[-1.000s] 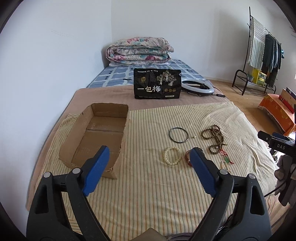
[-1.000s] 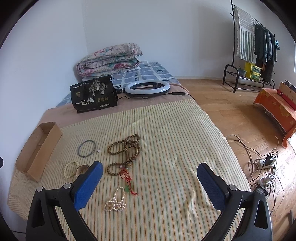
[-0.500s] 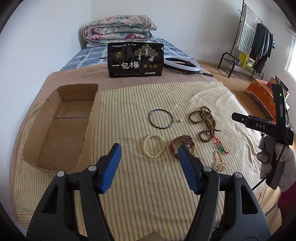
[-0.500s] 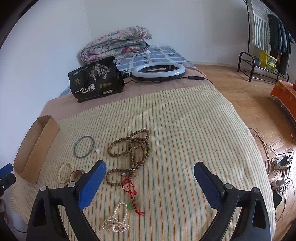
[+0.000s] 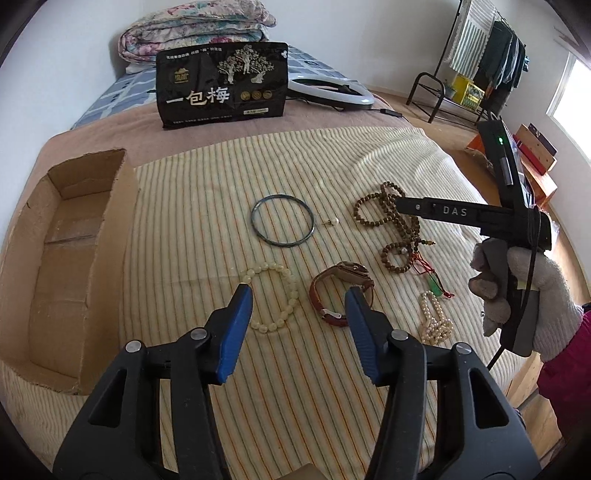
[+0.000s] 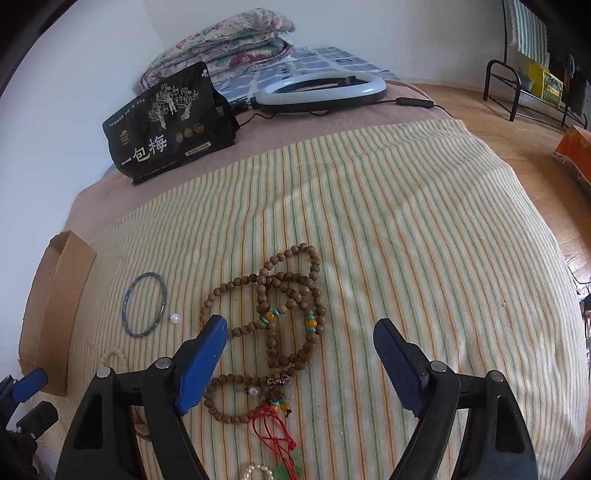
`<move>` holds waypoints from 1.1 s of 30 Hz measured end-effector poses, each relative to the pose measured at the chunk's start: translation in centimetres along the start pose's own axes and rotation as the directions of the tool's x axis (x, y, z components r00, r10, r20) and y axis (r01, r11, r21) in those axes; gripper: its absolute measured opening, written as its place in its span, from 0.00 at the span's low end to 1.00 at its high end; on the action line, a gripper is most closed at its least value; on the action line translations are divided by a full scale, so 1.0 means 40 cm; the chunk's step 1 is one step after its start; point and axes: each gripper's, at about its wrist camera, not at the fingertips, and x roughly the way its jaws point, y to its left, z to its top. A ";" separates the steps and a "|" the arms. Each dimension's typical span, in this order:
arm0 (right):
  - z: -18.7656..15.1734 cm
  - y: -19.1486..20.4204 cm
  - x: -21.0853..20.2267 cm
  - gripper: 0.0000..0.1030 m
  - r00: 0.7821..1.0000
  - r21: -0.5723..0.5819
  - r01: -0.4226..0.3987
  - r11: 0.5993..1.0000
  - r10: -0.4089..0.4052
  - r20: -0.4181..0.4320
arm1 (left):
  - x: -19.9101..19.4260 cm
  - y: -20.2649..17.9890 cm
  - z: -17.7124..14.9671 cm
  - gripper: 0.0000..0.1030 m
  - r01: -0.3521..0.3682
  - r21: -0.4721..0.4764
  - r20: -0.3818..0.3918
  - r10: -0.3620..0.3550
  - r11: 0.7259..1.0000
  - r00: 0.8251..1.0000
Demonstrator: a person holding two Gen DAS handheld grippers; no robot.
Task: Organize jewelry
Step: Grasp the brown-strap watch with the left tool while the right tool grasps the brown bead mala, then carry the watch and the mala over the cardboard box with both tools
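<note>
Jewelry lies on a striped cloth [image 5: 221,177]. My left gripper [image 5: 299,295] is open, low over a cream bead bracelet [image 5: 271,291] and a brown-strapped watch [image 5: 340,291]. A dark bangle [image 5: 282,220], a small pearl [image 5: 334,221], a white pearl string [image 5: 436,319] and an open cardboard box [image 5: 62,251] lie around it. My right gripper [image 6: 301,328] is open above the brown bead necklace [image 6: 291,299], which has a red tassel [image 6: 275,432]. The bangle [image 6: 144,304] shows to its left.
A black snack bag [image 5: 221,85] stands at the back of the bed, with a ring light [image 5: 328,90] and a folded quilt [image 5: 195,33] behind it. A clothes rack [image 5: 480,66] stands at the far right. Wooden floor lies to the right of the bed.
Both grippers have moved forward and down toward the jewelry. The left gripper's fingers have narrowed. The right gripper's fingers have narrowed slightly.
</note>
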 end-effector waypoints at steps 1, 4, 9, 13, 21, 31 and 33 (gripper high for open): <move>0.002 0.006 0.009 0.79 1.000 -0.003 0.005 1.000 -0.005 -0.006 | 0.014 -0.005 0.002 0.52 0.002 0.006 -0.009 -0.002 1.000 1.000; 0.011 0.010 0.036 0.75 1.000 -0.004 0.003 1.000 -0.003 -0.026 | 0.062 -0.010 0.005 0.45 0.009 0.014 -0.052 -0.008 1.000 0.999; 0.017 0.011 0.072 0.73 0.998 0.007 -0.002 1.000 0.003 -0.055 | 0.118 -0.018 -0.002 0.43 0.017 0.019 -0.097 -0.015 1.000 0.995; 0.025 0.020 0.081 0.72 0.998 -0.024 0.013 1.000 -0.014 -0.060 | 0.144 -0.025 -0.002 0.40 0.021 0.022 -0.113 -0.018 1.000 0.993; 0.021 0.036 0.091 0.48 0.992 -0.127 0.093 0.988 -0.104 -0.076 | 0.177 -0.026 -0.009 0.31 0.037 -0.002 -0.141 -0.037 0.999 0.989; 0.023 0.014 0.080 0.14 0.996 -0.120 0.033 0.992 -0.043 -0.080 | 0.192 -0.031 -0.012 0.06 0.034 -0.009 -0.139 -0.035 0.999 0.990; 0.023 0.014 0.077 0.11 0.996 -0.118 0.026 0.993 -0.035 -0.076 | 0.189 -0.034 -0.011 0.05 0.032 -0.010 -0.134 -0.034 0.999 0.990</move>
